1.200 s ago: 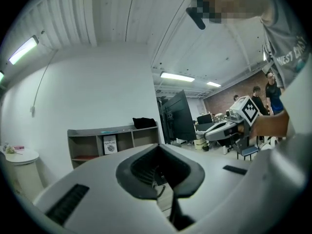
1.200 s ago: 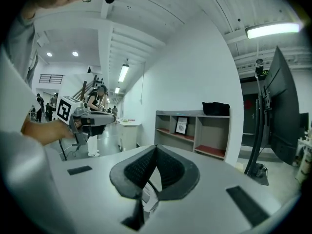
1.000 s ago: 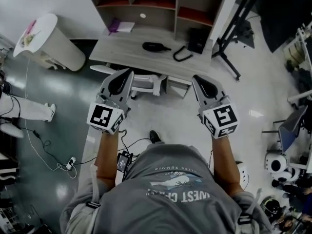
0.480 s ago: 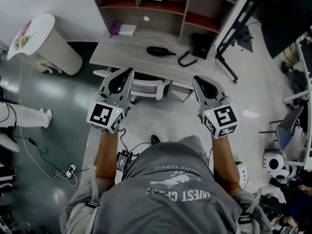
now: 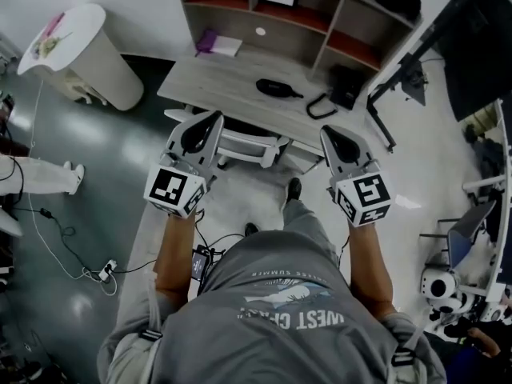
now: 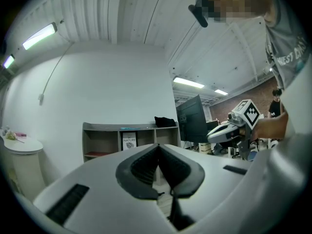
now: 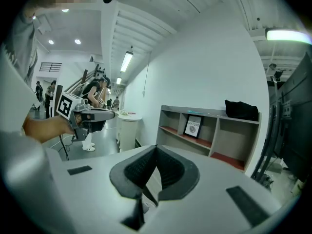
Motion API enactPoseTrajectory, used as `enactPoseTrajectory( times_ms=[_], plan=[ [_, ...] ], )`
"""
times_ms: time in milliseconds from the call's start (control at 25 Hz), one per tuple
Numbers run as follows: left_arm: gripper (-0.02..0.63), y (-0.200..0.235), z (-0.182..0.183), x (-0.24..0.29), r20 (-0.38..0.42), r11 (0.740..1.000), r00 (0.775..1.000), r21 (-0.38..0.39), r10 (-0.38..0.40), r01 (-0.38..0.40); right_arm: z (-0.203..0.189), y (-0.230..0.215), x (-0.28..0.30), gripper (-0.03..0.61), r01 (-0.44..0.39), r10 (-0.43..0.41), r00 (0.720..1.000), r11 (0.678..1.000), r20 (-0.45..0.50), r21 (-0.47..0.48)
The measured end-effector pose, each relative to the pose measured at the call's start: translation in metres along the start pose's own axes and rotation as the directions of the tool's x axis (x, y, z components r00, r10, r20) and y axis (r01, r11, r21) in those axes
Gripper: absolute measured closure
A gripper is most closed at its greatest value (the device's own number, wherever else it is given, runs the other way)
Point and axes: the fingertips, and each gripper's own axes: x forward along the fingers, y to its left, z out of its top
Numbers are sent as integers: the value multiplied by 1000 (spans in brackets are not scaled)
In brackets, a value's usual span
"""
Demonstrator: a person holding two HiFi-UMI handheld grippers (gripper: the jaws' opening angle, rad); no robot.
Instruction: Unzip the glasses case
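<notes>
The black glasses case [image 5: 277, 88] lies zipped on the grey wooden desk [image 5: 216, 86], well ahead of both grippers. In the head view my left gripper [image 5: 211, 122] and right gripper [image 5: 329, 134] are held side by side over the floor, short of the desk's near edge, both pointing at it. Seen in the left gripper view, the left gripper [image 6: 158, 152] has its jaws pressed together with nothing between them. The right gripper [image 7: 155, 152] looks the same in the right gripper view: shut and empty. The case is hidden in both gripper views.
A black curved strap [image 5: 318, 107] and a black box [image 5: 349, 86] lie right of the case. A white chair [image 5: 250, 143] is tucked under the desk, a shelf unit [image 5: 320, 22] behind it. A round white table [image 5: 76, 54] stands left, a black stand [image 5: 404, 82] right, cables [image 5: 72, 250] on the floor.
The person has stepped forward, and a foot now shows ahead. Both grippers have come closer to the desk. Their jaws have stayed shut.
</notes>
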Motion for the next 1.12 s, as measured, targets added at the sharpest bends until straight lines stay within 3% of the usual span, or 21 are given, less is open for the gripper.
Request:
enactPoseTrajectory(
  times_ms=[440,680,1120],
  plan=[
    [617,44,-15,29,-52,997,996,0,76,-76,-9,-33,84,568,-97,97,995,995,-17,1],
    [617,61,-31,78,-91,996,992,-19,90,-92,-18,-76,127,568,-134,134,990,991,-35,4],
    [617,89,-71,134,-189,987,972,-55,137,-150,-65,-125,214,568,-214,211,971,977,-110,-14]
  ],
)
